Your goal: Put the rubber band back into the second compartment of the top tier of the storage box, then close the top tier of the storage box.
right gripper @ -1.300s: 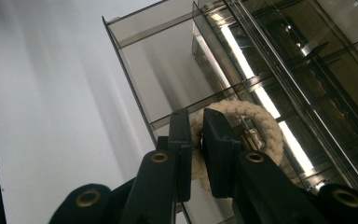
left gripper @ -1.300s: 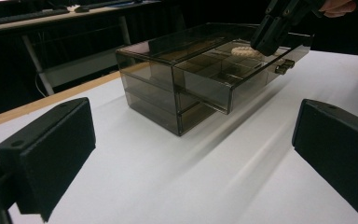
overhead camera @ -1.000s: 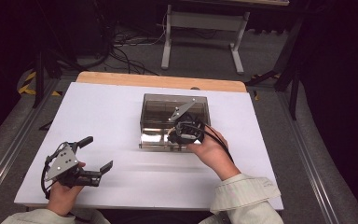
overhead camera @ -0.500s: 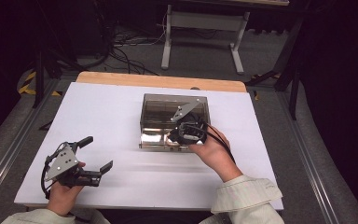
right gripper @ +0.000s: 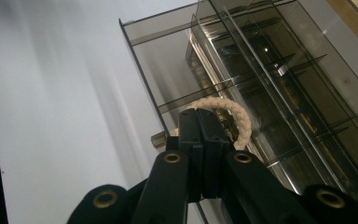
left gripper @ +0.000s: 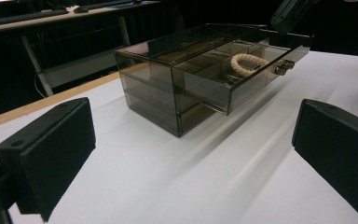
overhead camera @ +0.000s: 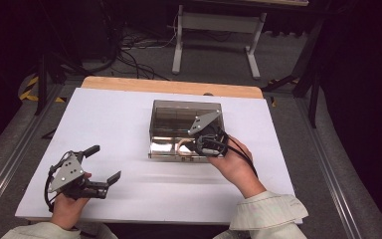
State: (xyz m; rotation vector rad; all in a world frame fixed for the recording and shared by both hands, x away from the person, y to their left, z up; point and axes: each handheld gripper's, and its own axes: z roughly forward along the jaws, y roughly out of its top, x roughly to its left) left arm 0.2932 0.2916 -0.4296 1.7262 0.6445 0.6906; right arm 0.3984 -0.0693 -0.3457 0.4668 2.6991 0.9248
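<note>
White tabletop [overhead camera: 129, 129] fills the middle of a dark room with cables on the floor. One smoky see-through plastic drawer box [overhead camera: 185, 113] sits on it, and its one drawer [left gripper: 242, 70] is pulled out toward the person.

The right gripper [right gripper: 200, 122] has its jaws pressed together, pinching one cream twisted rope ring [right gripper: 233, 114]. That ring sits just over the open drawer, curving away past the jaw tips. The right hand [overhead camera: 236, 167] is right beside the box.

The left gripper [overhead camera: 102, 167] has its jaws spread wide, holding nothing. It is well apart from the box, with its jaws pointing toward it.
</note>
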